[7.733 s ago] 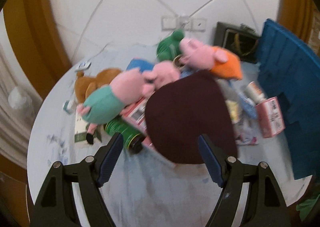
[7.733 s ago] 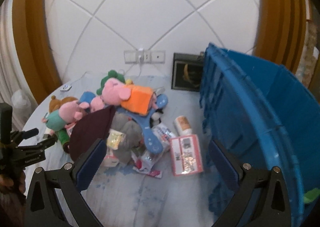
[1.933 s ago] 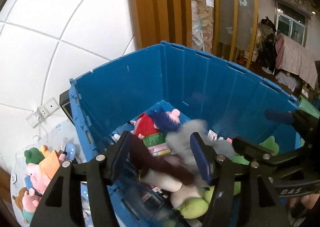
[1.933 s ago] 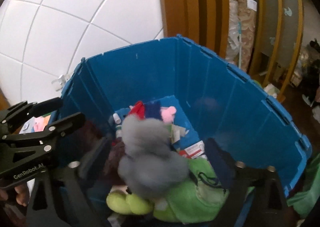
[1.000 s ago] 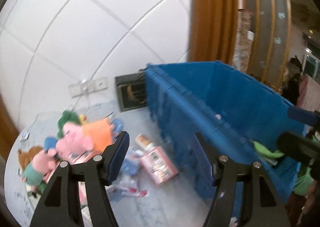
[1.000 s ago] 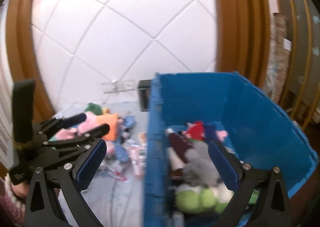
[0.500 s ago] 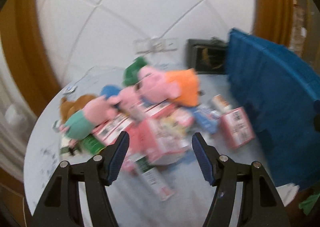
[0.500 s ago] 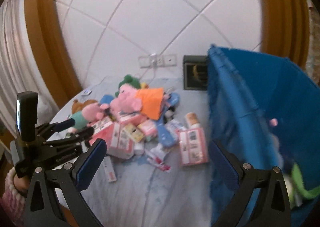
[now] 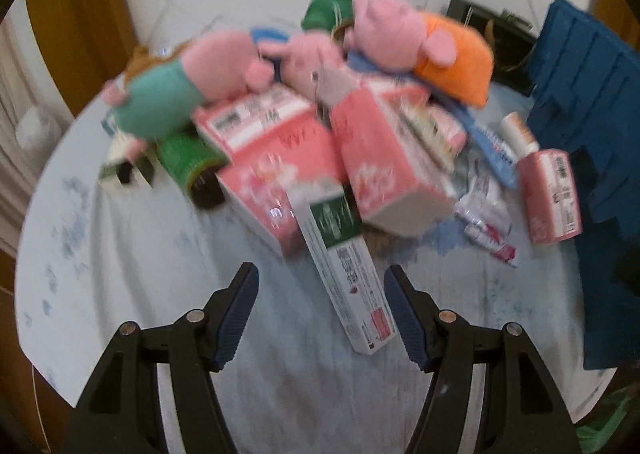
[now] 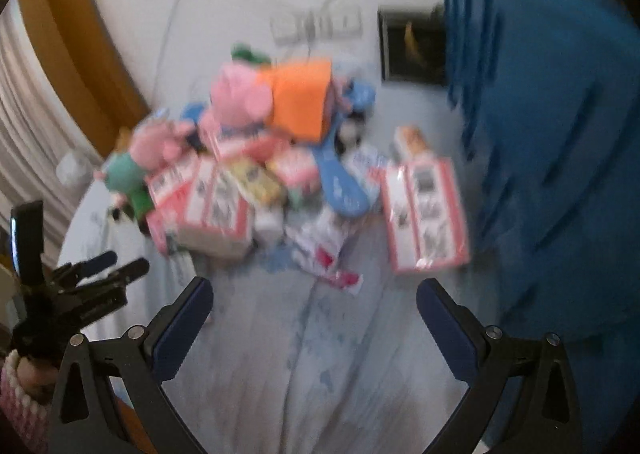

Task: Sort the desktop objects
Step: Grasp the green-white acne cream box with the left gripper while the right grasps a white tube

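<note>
A pile lies on the pale round table (image 9: 140,274): plush pigs, one in orange (image 9: 440,50) and one in teal (image 9: 176,90), two large pink tissue packs (image 9: 276,170), a green can (image 9: 188,162) and a long white-and-green toothpaste box (image 9: 344,266). My left gripper (image 9: 320,278) hangs open above the table; the box's near end lies between its fingers, untouched by the pads. My right gripper (image 10: 312,290) is open and empty over bare tablecloth, short of a crumpled wrapper (image 10: 324,250) and a pink pack (image 10: 424,214). The left gripper (image 10: 120,266) also shows at the left. Both views are blurred.
A tall blue crate (image 10: 560,154) stands at the table's right side, its wall (image 9: 592,134) close to the small pink pack (image 9: 552,194). A blue brush (image 10: 340,190) lies mid-pile. A black framed picture (image 10: 412,46) and wall sockets sit behind. A hand (image 10: 24,374) holds the left gripper.
Both grippers have swung from over the blue crate down toward the table. The pile now looks much nearer, and the toothpaste box has come between the left fingers.
</note>
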Motion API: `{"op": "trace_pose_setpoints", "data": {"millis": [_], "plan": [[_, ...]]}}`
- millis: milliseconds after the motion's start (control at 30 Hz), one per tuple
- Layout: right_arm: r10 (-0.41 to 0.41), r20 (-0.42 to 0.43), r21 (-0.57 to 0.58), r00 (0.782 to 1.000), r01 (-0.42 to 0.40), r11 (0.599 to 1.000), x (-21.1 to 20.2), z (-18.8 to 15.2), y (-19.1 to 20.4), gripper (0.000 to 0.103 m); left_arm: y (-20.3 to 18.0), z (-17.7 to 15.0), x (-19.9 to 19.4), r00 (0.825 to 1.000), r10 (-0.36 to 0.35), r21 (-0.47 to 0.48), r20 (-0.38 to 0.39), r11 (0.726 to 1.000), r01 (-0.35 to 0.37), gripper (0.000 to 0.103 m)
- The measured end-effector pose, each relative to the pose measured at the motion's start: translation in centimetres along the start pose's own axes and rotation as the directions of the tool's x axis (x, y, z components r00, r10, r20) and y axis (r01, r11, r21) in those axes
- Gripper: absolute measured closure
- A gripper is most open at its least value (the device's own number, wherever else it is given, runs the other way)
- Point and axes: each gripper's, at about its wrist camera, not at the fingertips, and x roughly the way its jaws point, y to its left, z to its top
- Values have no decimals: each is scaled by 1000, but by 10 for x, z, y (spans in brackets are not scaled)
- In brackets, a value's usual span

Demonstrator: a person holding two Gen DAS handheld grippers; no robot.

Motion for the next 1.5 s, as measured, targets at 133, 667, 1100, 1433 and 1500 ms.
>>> {"op": "trace_pose_setpoints", "data": {"millis": [133,667,1100,1433,1500], "plan": [[-14,-85,-59,996,9,998,48,-13,-4,0,-12,-5,31,999,31,-16,-18,999,-31,39],[-34,-102,-226,994,10,974,139,-7,-2,33,-19,-6,89,998,59,-84,-35,995,-62,54],[-5,-191,-239,982,-42,970,136,-23,10,76,-21,-20,80,998,37,-50,-51,998,-39,60],[14,-183,-228,983,-56,972,112,-31,20,85,-31,-26,44,1000,-6,9,-24,1000,6,63],[25,-174,-225,984,-65,972,101,-33,20,85,-32,-24,34,1000,-15,22,-8,1000,15,64]]}}
